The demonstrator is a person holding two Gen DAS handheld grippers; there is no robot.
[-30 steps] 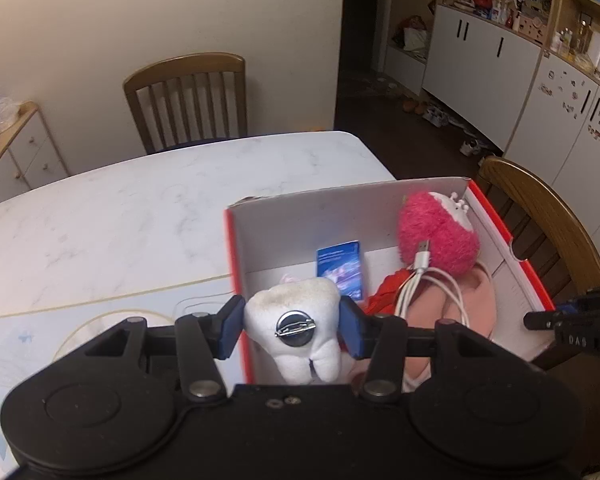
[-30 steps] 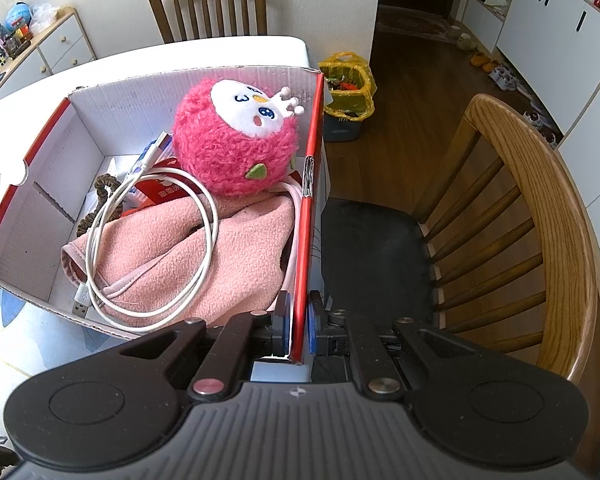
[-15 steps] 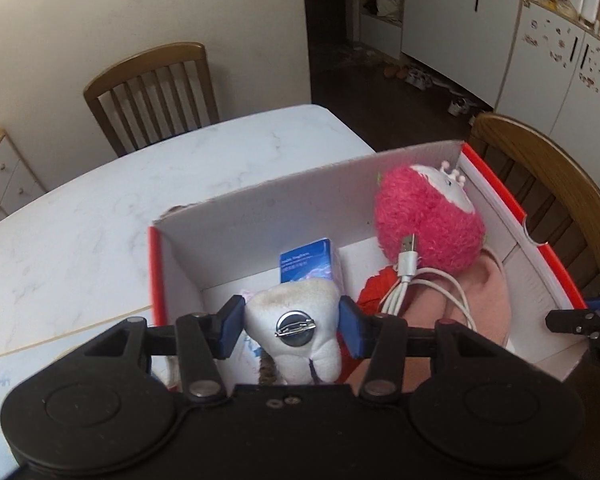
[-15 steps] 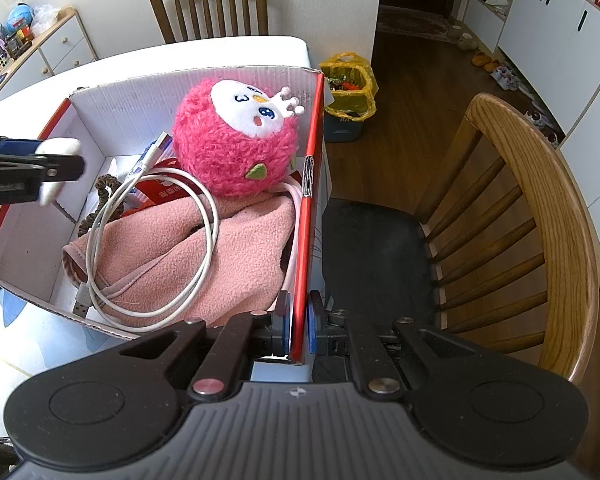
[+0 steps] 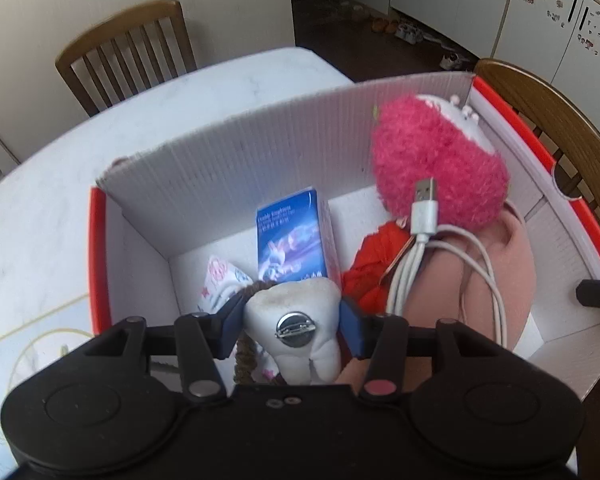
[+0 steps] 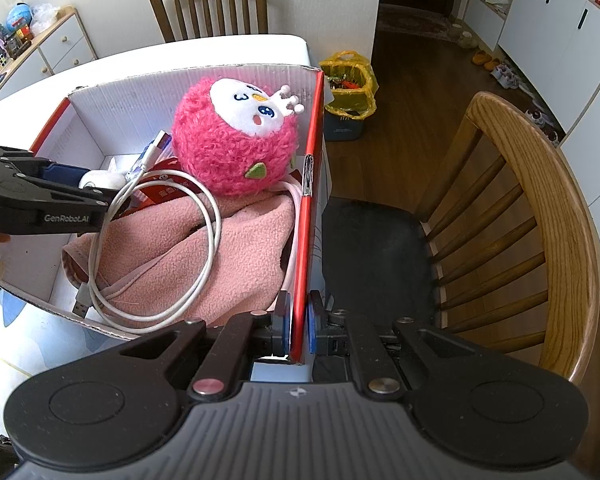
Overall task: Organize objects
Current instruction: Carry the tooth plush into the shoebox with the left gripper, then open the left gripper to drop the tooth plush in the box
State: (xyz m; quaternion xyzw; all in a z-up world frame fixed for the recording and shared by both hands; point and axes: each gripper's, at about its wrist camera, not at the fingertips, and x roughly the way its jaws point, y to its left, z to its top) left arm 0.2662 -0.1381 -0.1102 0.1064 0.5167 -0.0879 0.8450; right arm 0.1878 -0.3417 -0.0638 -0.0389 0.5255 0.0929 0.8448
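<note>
My left gripper is shut on a white tooth-shaped plush with a metal pin and holds it inside the red-and-white cardboard box, low over the box's near-left part. It shows from the side in the right wrist view. My right gripper is shut on the box's red side wall. In the box lie a pink fluffy plush, a pink cloth, a coiled white USB cable, a blue packet and a red item.
The box stands on a white marble table. A wooden chair stands close on the right of the box, another at the table's far side. A yellow bag sits on the dark floor.
My left gripper has moved forward and down with the tooth plush, from over the box's left wall to inside the box. The right gripper has stayed clamped on the box wall.
</note>
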